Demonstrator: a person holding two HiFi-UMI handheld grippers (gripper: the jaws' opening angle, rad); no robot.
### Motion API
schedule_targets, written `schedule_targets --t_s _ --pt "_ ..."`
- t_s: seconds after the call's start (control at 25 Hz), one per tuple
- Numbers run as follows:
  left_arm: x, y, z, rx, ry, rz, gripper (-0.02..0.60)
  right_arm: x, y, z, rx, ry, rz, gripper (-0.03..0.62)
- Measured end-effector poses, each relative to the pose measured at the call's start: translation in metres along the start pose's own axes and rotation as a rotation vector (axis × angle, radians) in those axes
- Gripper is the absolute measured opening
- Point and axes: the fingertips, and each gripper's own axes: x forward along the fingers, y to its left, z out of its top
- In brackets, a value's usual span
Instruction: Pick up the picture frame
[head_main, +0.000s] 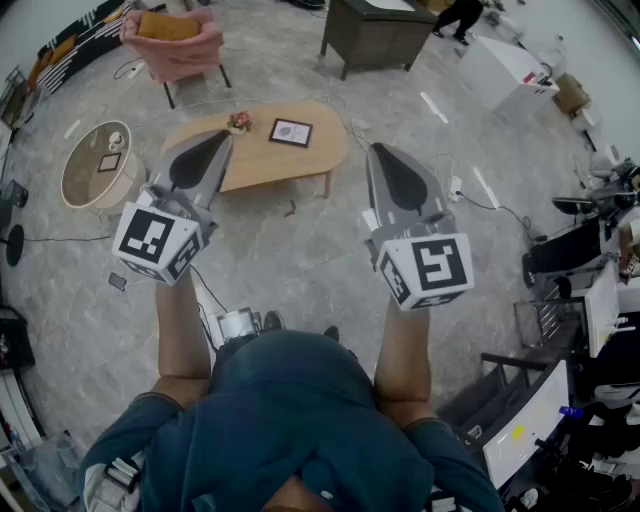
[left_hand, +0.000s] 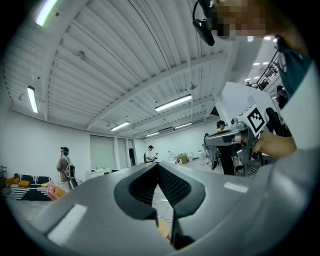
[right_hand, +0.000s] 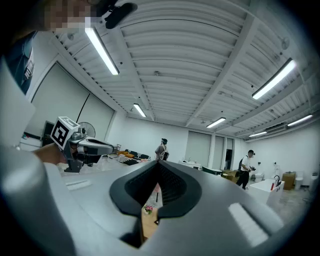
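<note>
The picture frame (head_main: 291, 132), dark-edged with a white mat, lies flat on the oval wooden coffee table (head_main: 300, 160), to the right of a small flower pot (head_main: 238, 122). Both grippers are held level in front of me, well short of the table and apart from it. My left gripper (head_main: 222, 136) is shut with nothing in it, its tips toward the table's left half. The right gripper (head_main: 376, 150) is also shut and empty, off the table's right end. In the left gripper view the jaws (left_hand: 156, 167) meet. Below the right gripper's (right_hand: 158, 165) shut jaws, the flower pot (right_hand: 148, 209) shows.
A pink armchair (head_main: 175, 42) and a round side table (head_main: 98, 165) stand left of the coffee table. A dark cabinet (head_main: 378, 32) and a white box (head_main: 508, 66) are beyond. Desks and monitors (head_main: 530, 425) crowd the right. Cables cross the floor. People stand far off.
</note>
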Motion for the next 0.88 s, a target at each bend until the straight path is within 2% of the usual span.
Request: schedule_targets --t_s 0.36,0.68,0.88 --pt "0.026 0.046 -0.023 -0.021 0.020 0.043 -0.001 0.045 -0.015 -0.018 0.011 0.031 -0.041 0.009" --pt "0.029 0.057 -0.033 -0.047 0.013 0.019 0.000 0.063 -0.005 -0.024 0.085 0.020 -0.034 0.011" --pt "0.040 0.053 -0.040 -0.059 0.025 0.016 -0.001 0.066 -0.014 -0.039 0.107 0.048 -0.031 0.012"
